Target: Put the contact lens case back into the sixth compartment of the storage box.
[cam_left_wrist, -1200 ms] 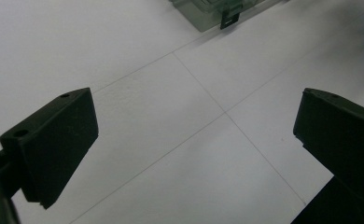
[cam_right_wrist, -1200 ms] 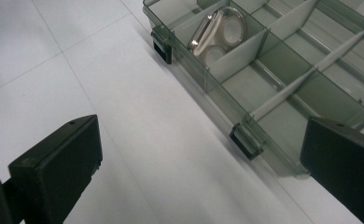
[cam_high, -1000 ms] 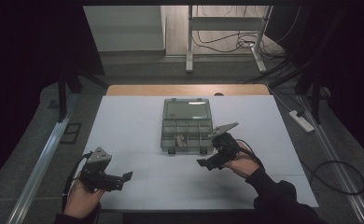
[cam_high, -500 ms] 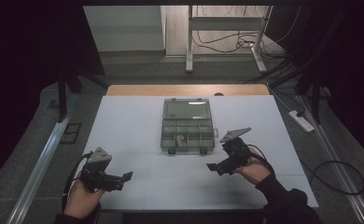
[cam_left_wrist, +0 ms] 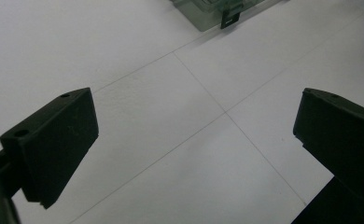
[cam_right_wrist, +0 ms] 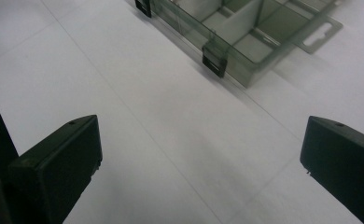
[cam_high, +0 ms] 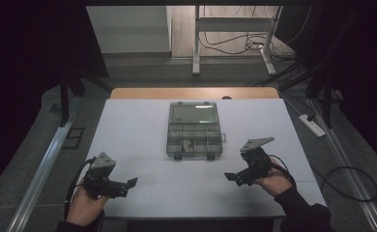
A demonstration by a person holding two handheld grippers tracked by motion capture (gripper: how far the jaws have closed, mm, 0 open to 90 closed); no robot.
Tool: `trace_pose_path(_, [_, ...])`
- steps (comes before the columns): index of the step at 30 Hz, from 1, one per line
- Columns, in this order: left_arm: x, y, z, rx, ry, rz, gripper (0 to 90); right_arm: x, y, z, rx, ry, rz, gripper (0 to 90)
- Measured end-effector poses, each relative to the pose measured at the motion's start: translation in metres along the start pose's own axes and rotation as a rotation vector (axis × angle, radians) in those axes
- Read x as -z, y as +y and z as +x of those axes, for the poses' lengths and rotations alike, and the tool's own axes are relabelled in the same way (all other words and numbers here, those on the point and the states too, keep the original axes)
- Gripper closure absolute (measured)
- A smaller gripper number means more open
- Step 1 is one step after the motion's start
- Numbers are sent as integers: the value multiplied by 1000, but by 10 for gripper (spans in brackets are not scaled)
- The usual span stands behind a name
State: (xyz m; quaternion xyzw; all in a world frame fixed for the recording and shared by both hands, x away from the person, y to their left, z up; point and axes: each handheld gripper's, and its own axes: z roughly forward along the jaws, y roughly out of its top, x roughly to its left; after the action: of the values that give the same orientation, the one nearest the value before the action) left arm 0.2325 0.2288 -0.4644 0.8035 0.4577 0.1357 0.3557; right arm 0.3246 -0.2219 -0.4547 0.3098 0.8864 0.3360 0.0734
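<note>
Now | white table (cam_high: pixel 143 125) | grey floor (cam_high: pixel 143 67) | both tongs agape, empty

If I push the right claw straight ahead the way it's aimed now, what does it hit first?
Probably the compartment box: in the right gripper view the open right claw looks along bare white table toward the box's front wall and its black latch. Depth is unclear; aimed low, it might touch the table first.

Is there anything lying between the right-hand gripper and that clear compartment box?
Nothing visible. The right gripper is held open near the table's front edge, and the compartment box sits farther back; between them, the right gripper view shows just bare white table surface.
</note>
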Motion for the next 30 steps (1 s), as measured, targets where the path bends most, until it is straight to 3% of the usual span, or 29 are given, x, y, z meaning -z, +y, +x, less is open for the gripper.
trace_pose_path(11, [0, 0, 0, 1, 1, 1, 4, 18, -23, -5, -15, -43, 2, 0])
trace_pose_path(30, [0, 0, 0, 1, 4, 3, 4, 51, -55, -15, -128, -107, -30, 0])
